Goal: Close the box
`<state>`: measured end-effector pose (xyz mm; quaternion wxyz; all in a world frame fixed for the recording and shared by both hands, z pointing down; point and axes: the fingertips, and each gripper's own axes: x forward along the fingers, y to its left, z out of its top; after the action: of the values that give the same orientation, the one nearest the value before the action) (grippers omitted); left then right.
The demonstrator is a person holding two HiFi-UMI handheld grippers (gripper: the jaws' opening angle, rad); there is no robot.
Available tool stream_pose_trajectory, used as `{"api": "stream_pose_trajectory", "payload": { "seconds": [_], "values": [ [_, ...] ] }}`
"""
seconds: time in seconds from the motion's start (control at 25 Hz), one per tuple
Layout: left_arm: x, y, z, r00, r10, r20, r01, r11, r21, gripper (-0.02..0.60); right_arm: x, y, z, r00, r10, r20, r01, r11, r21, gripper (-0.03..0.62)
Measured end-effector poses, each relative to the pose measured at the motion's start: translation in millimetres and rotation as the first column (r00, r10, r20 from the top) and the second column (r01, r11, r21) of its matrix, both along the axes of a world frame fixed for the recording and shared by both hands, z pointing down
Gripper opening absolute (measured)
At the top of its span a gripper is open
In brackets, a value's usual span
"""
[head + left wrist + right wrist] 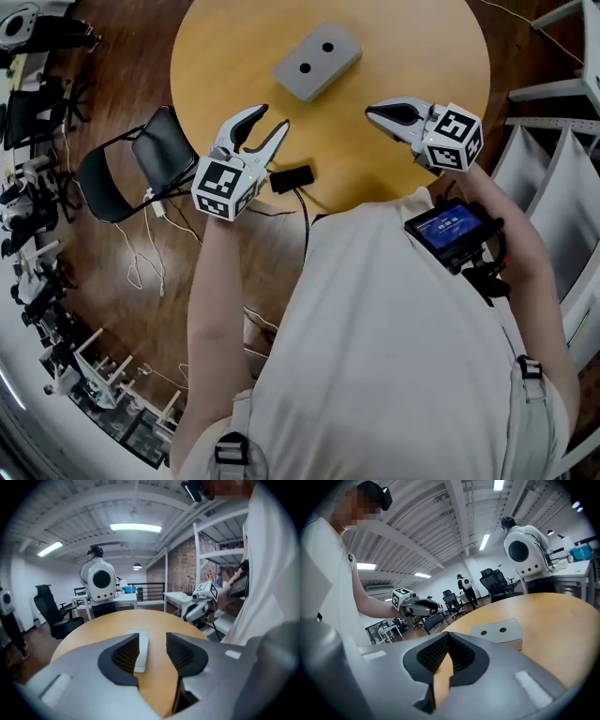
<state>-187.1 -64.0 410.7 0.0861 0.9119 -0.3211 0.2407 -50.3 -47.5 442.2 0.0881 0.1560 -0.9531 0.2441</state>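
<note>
A flat grey box with two dark round holes in its top lies on the far half of the round wooden table. My left gripper hovers over the table's near left edge, jaws apart and empty, well short of the box. In the left gripper view the box lies ahead, partly hidden by the left jaw. My right gripper hangs over the near right part of the table, jaws closed tip to tip on nothing. From the right gripper view the box sits ahead to the right.
A small black device with a cable lies at the table's near edge between the grippers. A black folding chair stands left of the table, white shelves to the right. Office chairs and a person are far behind.
</note>
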Motion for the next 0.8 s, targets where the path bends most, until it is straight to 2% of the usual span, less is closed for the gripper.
{"api": "stream_pose_trajectory", "payload": {
  "seconds": [0.12,0.24,0.44,0.52,0.8],
  "values": [
    [-3.6,17.1,-15.9,0.984,-0.131,-0.121,0.134,0.991,0.018,0.144,-15.4,-2.6,-11.1,1.0,-0.026,0.001,0.026,0.999,0.027,0.0],
    [3.0,29.8,-11.6,0.961,-0.221,-0.164,0.225,0.974,0.006,0.095,-21.9,-3.9,-15.6,0.999,-0.041,0.001,0.041,0.998,0.04,0.0],
    [11.6,45.9,5.1,0.956,-0.266,-0.121,0.265,0.964,-0.02,0.036,-32.2,4.2,-16.3,0.997,-0.075,-0.004,0.075,0.996,0.037,0.0],
    [11.4,47.8,9.0,0.952,-0.278,-0.127,0.277,0.96,-0.028,0.006,-33.5,6.3,-14.5,0.996,-0.084,-0.003,0.084,0.996,0.038,0.0],
    [24.1,49.8,11.5,0.954,-0.257,-0.153,0.252,0.966,-0.051,0.0,-31.5,7.2,-24.6,0.996,-0.087,0.009,0.086,0.994,0.066,0.0]
  ]
}}
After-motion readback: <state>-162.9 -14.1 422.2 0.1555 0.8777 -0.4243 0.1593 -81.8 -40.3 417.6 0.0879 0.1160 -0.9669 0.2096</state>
